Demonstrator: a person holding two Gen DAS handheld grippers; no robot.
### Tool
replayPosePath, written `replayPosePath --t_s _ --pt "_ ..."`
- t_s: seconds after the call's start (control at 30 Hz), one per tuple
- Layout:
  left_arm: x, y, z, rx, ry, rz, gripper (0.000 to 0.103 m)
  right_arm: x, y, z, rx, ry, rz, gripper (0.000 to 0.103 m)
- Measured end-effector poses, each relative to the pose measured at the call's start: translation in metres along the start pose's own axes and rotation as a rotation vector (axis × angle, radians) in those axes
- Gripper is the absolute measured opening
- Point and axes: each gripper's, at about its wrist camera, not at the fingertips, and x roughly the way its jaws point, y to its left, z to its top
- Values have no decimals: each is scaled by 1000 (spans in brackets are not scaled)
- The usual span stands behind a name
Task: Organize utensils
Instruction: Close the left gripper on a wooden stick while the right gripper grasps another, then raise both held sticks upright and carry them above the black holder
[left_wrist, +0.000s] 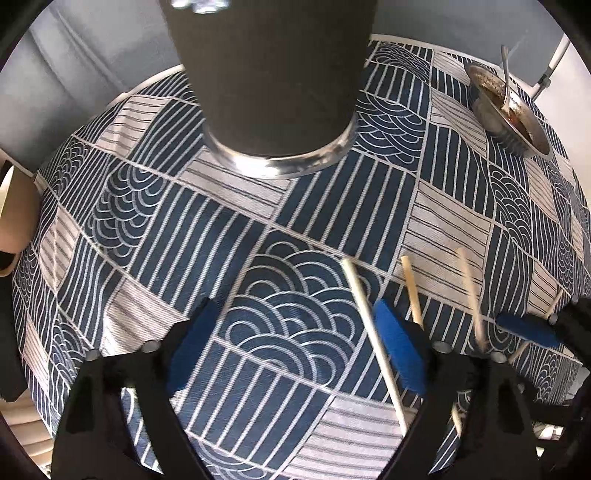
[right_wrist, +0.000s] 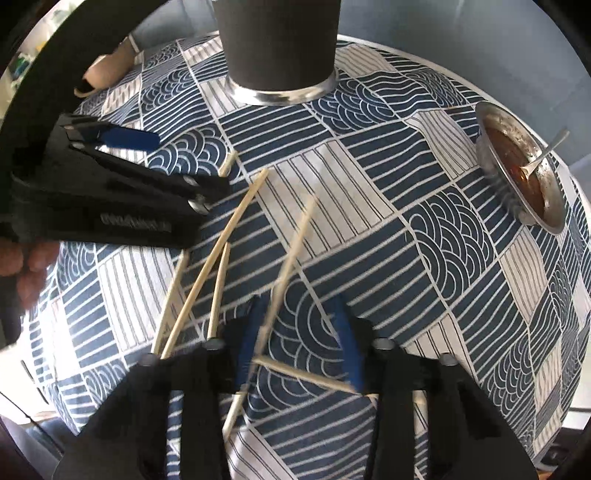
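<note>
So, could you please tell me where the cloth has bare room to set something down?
The widest free patch lies between the dark cup, the dirty metal bowl and the right claw. Another lies below the cup, ahead of the left claw. It is crowded around the scattered chopsticks between the two claws.

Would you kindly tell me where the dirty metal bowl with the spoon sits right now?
The dirty metal bowl, spoon inside, sits at the patterned tablecloth's far right edge in both wrist views, right of the dark cylindrical cup.
</note>
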Motion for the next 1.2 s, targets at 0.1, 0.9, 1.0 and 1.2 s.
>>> replayPosePath --t_s 0.1,0.9,1.0,1.2 --pt "-8 10 -4 -10 -8 -10 41 0 -1 1 23 5 -3 9" --pt "-31 72 -34 -211 72 -144 5 -7 -41 12 259 -11 203 5" --pt "-34 74 -36 -210 74 -139 5 -1 -30 18 218 12 121 5" --pt "-40 76 -40 -223 66 -151 5 2 -12 23 162 39 18 8"
